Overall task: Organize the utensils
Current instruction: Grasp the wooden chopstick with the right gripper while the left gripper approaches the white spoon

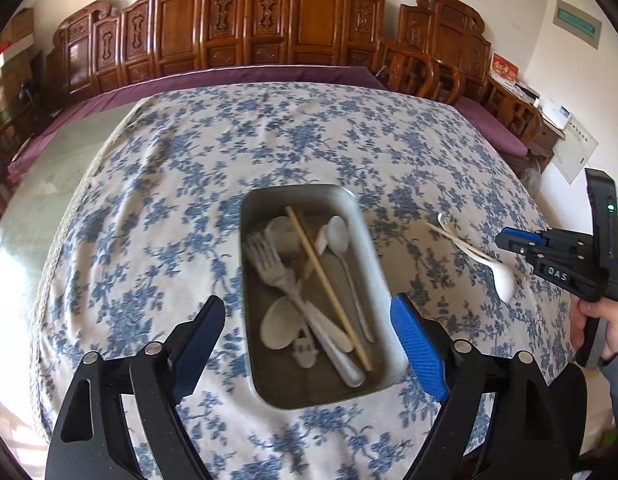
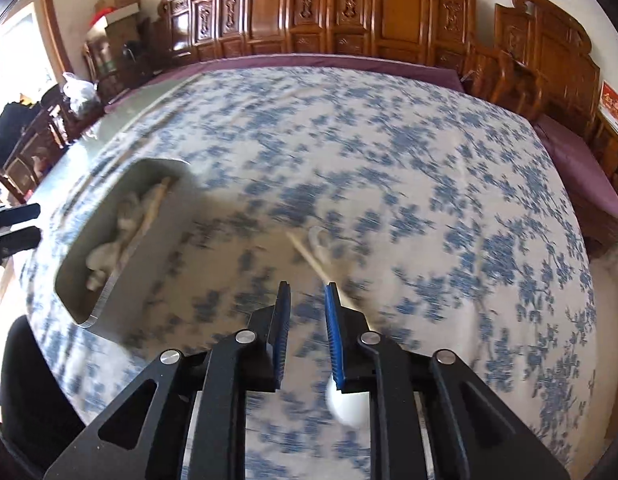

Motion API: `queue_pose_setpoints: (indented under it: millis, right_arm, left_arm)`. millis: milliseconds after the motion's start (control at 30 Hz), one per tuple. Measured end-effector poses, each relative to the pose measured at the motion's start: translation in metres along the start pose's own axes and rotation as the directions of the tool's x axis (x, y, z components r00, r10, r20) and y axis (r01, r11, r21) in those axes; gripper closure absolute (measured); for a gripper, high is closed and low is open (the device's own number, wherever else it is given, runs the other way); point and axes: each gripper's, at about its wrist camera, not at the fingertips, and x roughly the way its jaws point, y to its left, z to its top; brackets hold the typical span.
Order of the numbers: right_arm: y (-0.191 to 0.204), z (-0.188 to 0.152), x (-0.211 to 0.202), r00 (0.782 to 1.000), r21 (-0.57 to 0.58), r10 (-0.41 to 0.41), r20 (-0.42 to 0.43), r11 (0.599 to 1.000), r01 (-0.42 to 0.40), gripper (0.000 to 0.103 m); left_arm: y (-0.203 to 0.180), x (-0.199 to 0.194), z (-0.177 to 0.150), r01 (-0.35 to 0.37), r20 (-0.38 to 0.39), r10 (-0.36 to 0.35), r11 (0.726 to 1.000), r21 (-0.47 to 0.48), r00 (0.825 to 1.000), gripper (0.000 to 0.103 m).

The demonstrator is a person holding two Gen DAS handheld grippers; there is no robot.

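The left tongs point(image 1: 309, 354) are hanging spread wide and empty over the metal tray point(image 1: 379, 276), which is already holding forks, spoons and one chopstick point(image 1: 329, 290). On the floral-clothed table point(image 1: 169, 160), to the tray's right, a white spoon point(image 1: 503, 276) and a loose chopstick point(image 1: 449, 236) are lying crossed. The right tongs point(image 2: 307, 332) are hovering just above them, jaws narrowly parted and gripping nothing. The step in hand appears to be collecting these last pieces. The next move probably calls for lowering the tongs astride one piece alone, clenching, then carrying it to the tray.
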Motion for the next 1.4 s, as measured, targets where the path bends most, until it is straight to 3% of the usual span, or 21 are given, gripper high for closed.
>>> queue_pose_setpoints:
  millis: [200,367,567,833,967,1167,1400]
  right_arm:
    - [-0.033,-0.01,0.028,0.998,0.01,-0.023,-0.066,1.0,0.024,0.083]
    - [-0.051,-0.015,0.041,0.995,0.024,0.014,-0.098,1.0,-0.012,0.083]
    - [-0.052,-0.018,0.05,0.989,0.015,0.08,-0.122,0.997,-0.078,0.083]
    - [-0.043,-0.011,0.06,0.986,-0.06,0.065,-0.156,0.995,-0.075,0.083]
    - [-0.043,-0.011,0.06,0.983,-0.066,0.075,-0.165,0.994,-0.087,0.092]
    - [-0.058,-0.02,0.039,0.985,0.012,0.124,-0.121,0.992,-0.124,0.097]
    - [-0.068,-0.033,0.001,0.994,0.061,0.1,-0.051,0.993,-0.097,0.097]
  left_arm:
    - [-0.02,0.008,0.002,0.003,-0.019,-0.003,1.0,0.009,1.0,0.021]
    - [-0.034,0.01,0.003,-0.002,-0.029,0.003,1.0,0.027,1.0,0.021]
    - [-0.047,0.015,0.001,-0.001,-0.041,0.003,0.999,0.044,0.999,0.021]
    - [-0.062,0.015,-0.002,0.0,-0.05,0.004,0.997,0.074,0.999,0.021]
    - [-0.07,0.014,0.0,0.005,-0.048,-0.001,0.996,0.084,0.999,0.021]
    - [-0.084,0.015,0.002,0.025,-0.045,-0.021,0.995,0.1,0.999,0.021]
    - [-0.107,0.025,0.005,0.051,-0.052,-0.044,0.99,0.128,0.998,0.021]
